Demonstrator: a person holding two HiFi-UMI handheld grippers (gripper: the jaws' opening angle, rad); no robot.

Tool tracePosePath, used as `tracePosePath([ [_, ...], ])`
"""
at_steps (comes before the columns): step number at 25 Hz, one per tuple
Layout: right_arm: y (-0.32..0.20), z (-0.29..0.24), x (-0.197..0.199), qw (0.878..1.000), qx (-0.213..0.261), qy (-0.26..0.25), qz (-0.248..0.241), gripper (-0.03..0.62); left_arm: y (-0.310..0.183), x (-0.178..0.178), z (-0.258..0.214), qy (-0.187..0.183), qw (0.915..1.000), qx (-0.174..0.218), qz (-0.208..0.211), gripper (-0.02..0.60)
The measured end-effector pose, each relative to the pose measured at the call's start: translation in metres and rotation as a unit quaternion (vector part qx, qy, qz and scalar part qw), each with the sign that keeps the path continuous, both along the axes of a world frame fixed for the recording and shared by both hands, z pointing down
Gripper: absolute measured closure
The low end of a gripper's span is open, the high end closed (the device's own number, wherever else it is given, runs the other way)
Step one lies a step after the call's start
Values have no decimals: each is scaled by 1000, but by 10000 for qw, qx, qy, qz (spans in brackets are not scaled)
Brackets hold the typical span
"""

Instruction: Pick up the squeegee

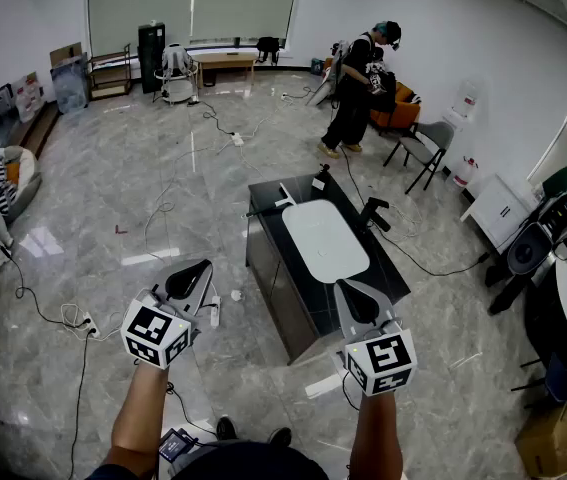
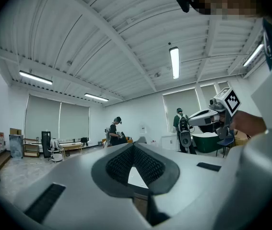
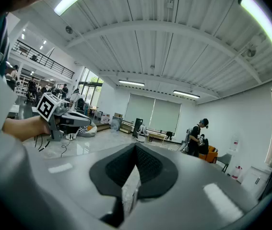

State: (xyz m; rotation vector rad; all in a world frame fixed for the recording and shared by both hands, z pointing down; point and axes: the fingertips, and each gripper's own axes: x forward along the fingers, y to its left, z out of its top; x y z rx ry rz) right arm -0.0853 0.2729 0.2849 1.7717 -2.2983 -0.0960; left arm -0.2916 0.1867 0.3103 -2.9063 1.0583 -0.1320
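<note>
Grippers near, both empty. Left gripper (image 1: pixel 195 268) at 7 o'clock over floor, jaws pressed together. Right gripper (image 1: pixel 351 290) at 5 o'clock, jaws likewise closed, tip over table (image 1: pixel 268 278) near corner. White tray (image 1: pixel 325 240) mid-tabletop. Squeegee not surely distinguishable among small items (image 1: pixel 285 200) at table's far end. Person (image 1: pixel 358 88) beyond, 1 o'clock.

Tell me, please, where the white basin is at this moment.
In the head view, the white basin sits in the top of the dark table near the picture's middle, just beyond the right gripper.
</note>
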Motion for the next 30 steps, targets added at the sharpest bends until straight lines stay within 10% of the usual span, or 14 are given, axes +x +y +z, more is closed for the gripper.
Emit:
tracePosePath([
  [30,-33,10,-19,9994,139,-262,166,585,-41,-31,23,159,9997,-174,91,575],
])
